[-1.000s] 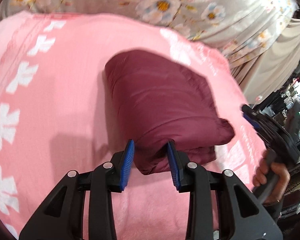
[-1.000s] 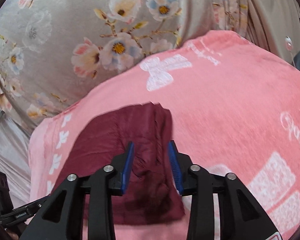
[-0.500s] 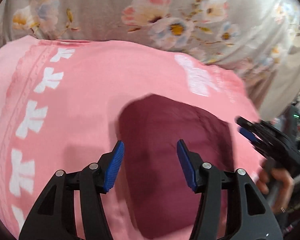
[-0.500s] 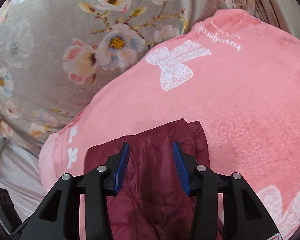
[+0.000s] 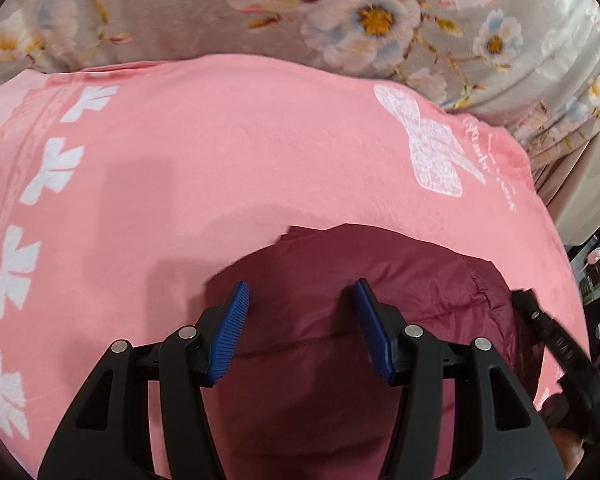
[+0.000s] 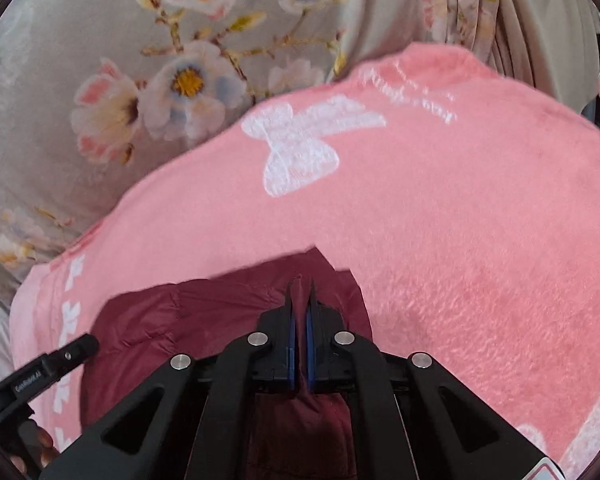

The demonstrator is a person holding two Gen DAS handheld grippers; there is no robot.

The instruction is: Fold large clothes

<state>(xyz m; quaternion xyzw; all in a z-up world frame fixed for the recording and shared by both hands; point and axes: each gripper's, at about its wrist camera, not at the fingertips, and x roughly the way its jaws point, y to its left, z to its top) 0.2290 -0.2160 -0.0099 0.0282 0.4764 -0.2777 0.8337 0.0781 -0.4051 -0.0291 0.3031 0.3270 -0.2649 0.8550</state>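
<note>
The maroon jacket (image 5: 340, 320) lies folded on the pink blanket (image 5: 220, 160). The right gripper (image 6: 300, 296) pinches its edge; the left gripper (image 5: 302, 308) hovers half-open. It looks puffy, soft, slippery; thick edges grip best.

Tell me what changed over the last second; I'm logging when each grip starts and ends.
The left gripper let go of the maroon garment; its jaws now stand open above it. The right gripper has just closed, pinching a ridge of the fabric. Both moved in closer over the garment. The pink blanket beneath stayed put.
</note>
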